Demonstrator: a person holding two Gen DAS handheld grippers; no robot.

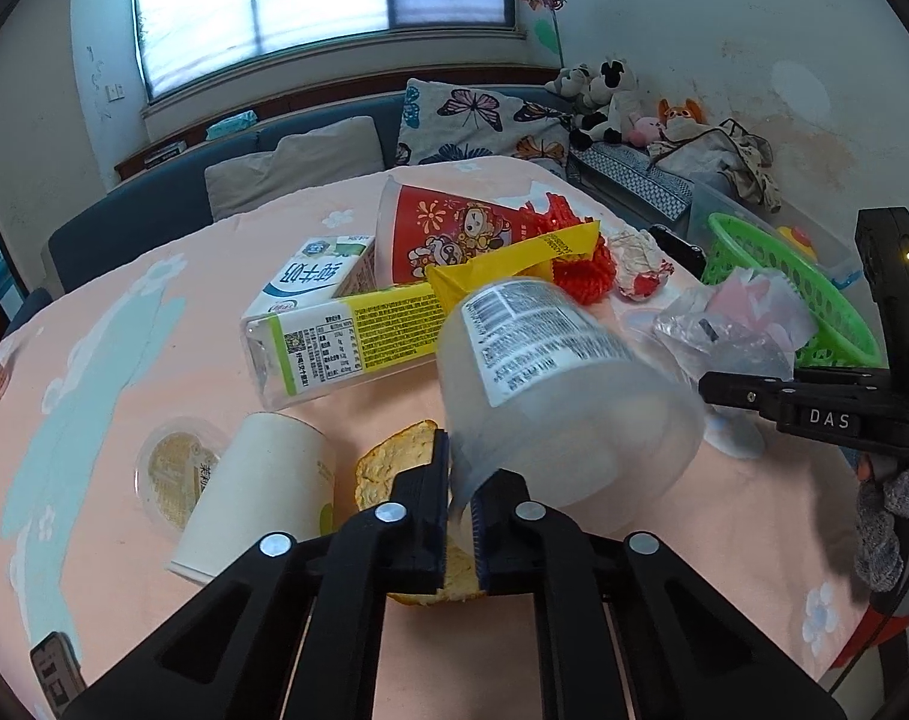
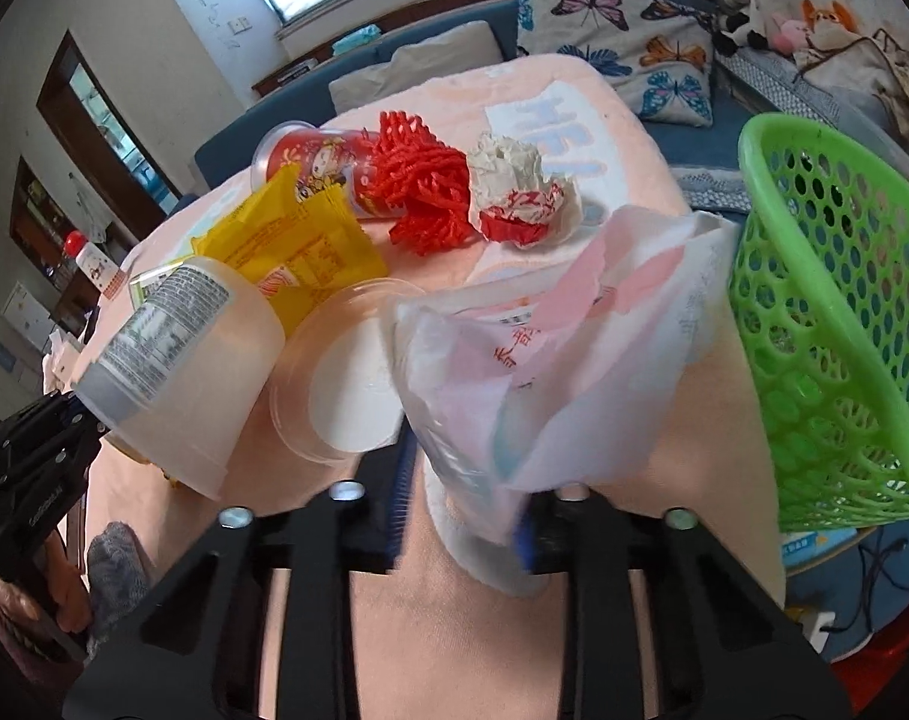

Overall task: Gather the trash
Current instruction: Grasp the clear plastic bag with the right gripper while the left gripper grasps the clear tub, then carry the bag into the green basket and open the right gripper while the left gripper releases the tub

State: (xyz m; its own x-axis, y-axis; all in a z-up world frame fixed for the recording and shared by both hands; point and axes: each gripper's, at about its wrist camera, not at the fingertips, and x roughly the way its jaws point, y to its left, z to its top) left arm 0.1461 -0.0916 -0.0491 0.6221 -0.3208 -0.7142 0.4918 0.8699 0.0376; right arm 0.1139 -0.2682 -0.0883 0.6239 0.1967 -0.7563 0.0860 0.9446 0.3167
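**A:** Why's the left claw (image 1: pixel 461 501) got that plastic tub (image 1: pixel 565 396) by the rim? Looks pinched tight, tub tipped up off the bench (image 1: pixel 664 564).

**B:** Easiest edge to grab, I'd guess. Right claw (image 2: pixel 463 504) is clamped on a crinkly bag (image 2: pixel 550 360), which sticks out ahead of it. Green basket (image 2: pixel 838 324) sits just right of that; cup and wrappers lie farther back.

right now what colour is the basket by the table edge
Bright green basket, perforated plastic; clearest in the right wrist view.
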